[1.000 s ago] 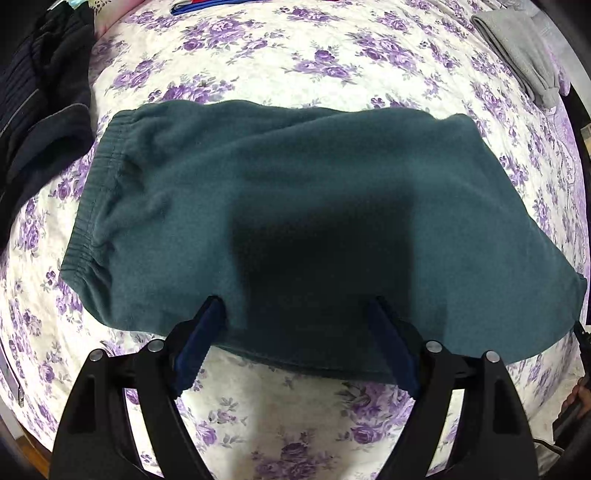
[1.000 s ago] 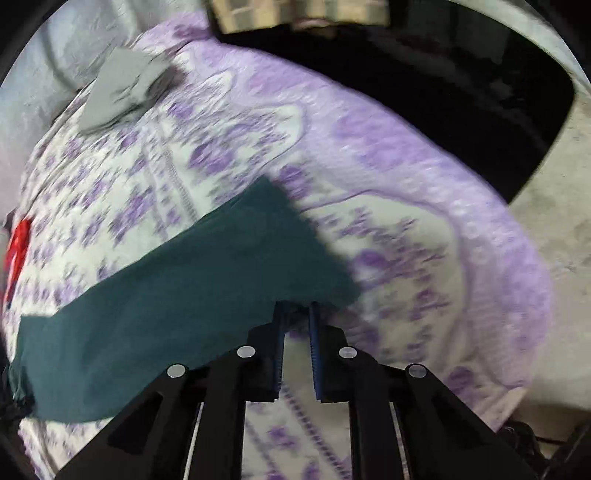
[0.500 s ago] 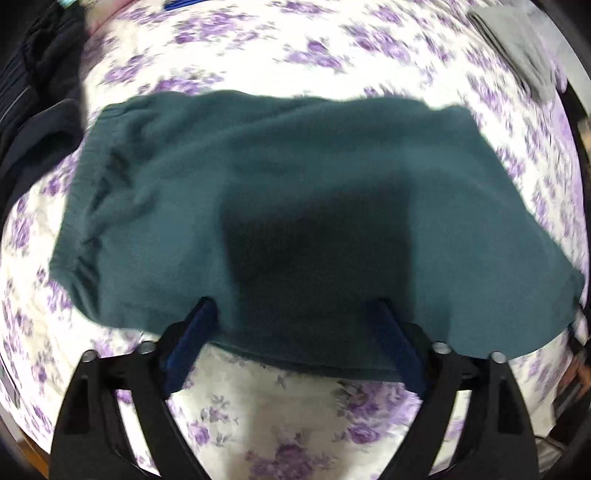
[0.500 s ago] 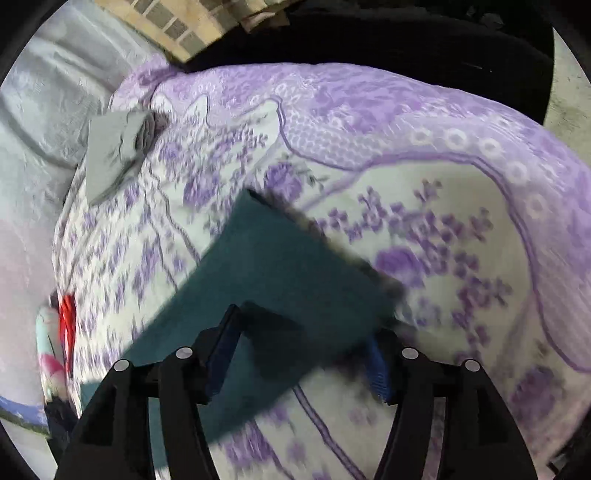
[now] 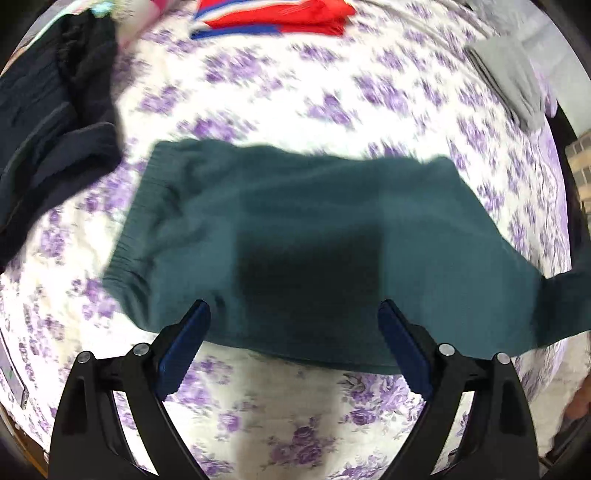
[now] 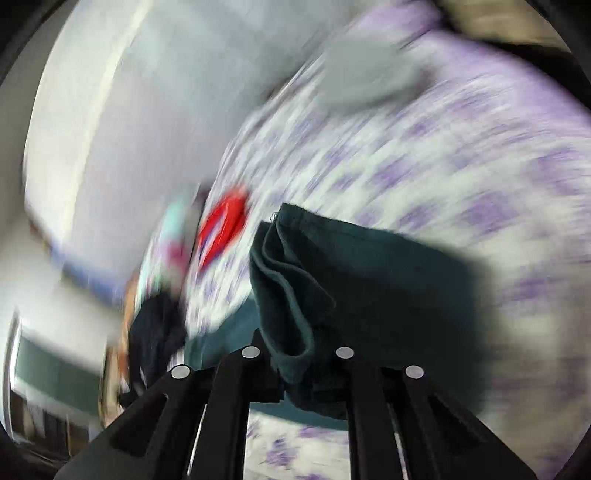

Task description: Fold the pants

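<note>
On the flowered bed [image 5: 280, 413], in the left wrist view, the dark green pants [image 5: 314, 236] lie folded across the middle, waistband to the left. The left gripper [image 5: 293, 339] hangs over their near edge, fingers [image 5: 184, 350] spread wide with nothing between them! A dark heap of clothes [image 5: 48, 125] sits at the far left, a red and blue garment [image 5: 273, 18] at the top, a grey folded one [image 5: 513, 77] at the upper right, all apart from the pants.

Over to the right wrist view, badly blurred: the right gripper [image 6: 299, 365] has just been closing, and its fingers are clamped narrow on a bunched fold of the pants [image 6: 369, 280], cloth spilling up between them. The red garment [image 6: 221, 225] and the grey one [image 6: 362, 74] smear past behind, on the bed [image 6: 461, 155].
</note>
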Tool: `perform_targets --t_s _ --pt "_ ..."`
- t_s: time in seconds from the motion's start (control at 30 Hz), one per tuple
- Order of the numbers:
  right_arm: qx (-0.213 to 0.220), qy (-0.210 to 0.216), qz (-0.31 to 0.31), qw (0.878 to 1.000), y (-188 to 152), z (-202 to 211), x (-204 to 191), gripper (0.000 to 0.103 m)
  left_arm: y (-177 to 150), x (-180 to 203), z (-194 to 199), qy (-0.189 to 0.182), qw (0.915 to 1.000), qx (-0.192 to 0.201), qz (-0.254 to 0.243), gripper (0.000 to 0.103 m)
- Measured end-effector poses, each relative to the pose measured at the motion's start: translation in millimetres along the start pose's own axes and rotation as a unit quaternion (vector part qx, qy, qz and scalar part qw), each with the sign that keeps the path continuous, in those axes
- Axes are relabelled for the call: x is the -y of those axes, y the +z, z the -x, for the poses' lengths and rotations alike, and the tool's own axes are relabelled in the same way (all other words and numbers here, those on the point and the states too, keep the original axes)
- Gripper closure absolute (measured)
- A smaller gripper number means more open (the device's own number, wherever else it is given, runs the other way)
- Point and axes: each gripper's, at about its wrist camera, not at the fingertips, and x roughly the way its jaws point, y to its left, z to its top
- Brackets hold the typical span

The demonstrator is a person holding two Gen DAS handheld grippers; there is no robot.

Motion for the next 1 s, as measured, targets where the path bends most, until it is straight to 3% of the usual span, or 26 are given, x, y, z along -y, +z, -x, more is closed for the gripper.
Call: perform_targets --t_s 0.07,0.13,0.17,0.23,0.33,0.4,0.47,0.53,0.6,0.63,0.73,0.77,0.8,0.83,0.87,0.93,1.0 --pt "-0.086 -0.009 0.014 0.996 -23 -75 -14 0.043 5 -13 3 0.007 1.0 0.002 0.003 0.014" --pt "-0.168 -0.056 0.019 0.984 -49 -133 -22 0.039 0 -21 2 0.008 1.0 -0.004 0.003 0.014" --pt "-0.141 -0.056 0.04 0.988 -48 -128 -32 0.037 -3 -26 4 0.007 1.0 -0.006 0.002 0.014" --pt "-0.163 0.01 0.046 0.985 -40 -117 -43 0.039 -7 -27 2 0.002 1.0 -0.002 -0.004 0.014" --pt "-0.126 0.007 0.05 0.991 -19 -73 -34 0.039 -12 -18 7 -0.01 0.9999 0.001 -0.011 0.014" --pt "-0.064 -0.059 0.04 0.995 2 -28 -5 0.039 -13 -7 13 -0.033 0.9991 0.006 -0.025 0.014" --pt "-0.021 -0.14 0.011 0.99 14 5 31 0.038 -10 20 14 -0.066 0.9962 0.009 -0.057 0.014" --pt "-0.006 -0.187 -0.022 0.982 19 23 64 0.039 -6 46 9 -0.094 0.9926 0.001 -0.077 0.014" --pt "0.003 -0.211 -0.015 0.977 13 24 75 0.04 1 74 -1 -0.132 0.9879 -0.009 -0.081 0.014" --pt "0.003 -0.213 -0.012 0.977 10 19 76 0.04 4 86 -7 -0.133 0.9874 -0.01 -0.085 0.014" --pt "-0.014 -0.226 0.017 0.974 4 -16 75 0.042 7 129 -39 -0.087 0.9884 -0.03 -0.121 0.014" --pt "-0.025 -0.281 0.059 0.958 0 -32 79 0.04 6 138 -49 -0.068 0.9879 -0.038 -0.134 0.014" --pt "-0.03 -0.322 0.095 0.941 -7 -42 75 0.034 2 148 -66 -0.026 0.9853 -0.05 -0.161 0.013" --pt "-0.017 -0.349 0.116 0.93 -10 -42 75 0.021 -2 153 -69 -0.009 0.9823 -0.042 -0.183 0.008" --pt "-0.01 -0.362 0.111 0.925 -11 -35 75 0.022 -6 159 -68 0.006 0.9796 -0.031 -0.198 0.008" --pt "-0.003 -0.355 0.092 0.93 -6 -22 67 0.027 -7 161 -65 0.013 0.9796 -0.037 -0.197 0.008" --pt "0.019 -0.315 0.096 0.944 -3 -4 57 0.029 -6 156 -64 0.009 0.9819 -0.042 -0.185 0.008"
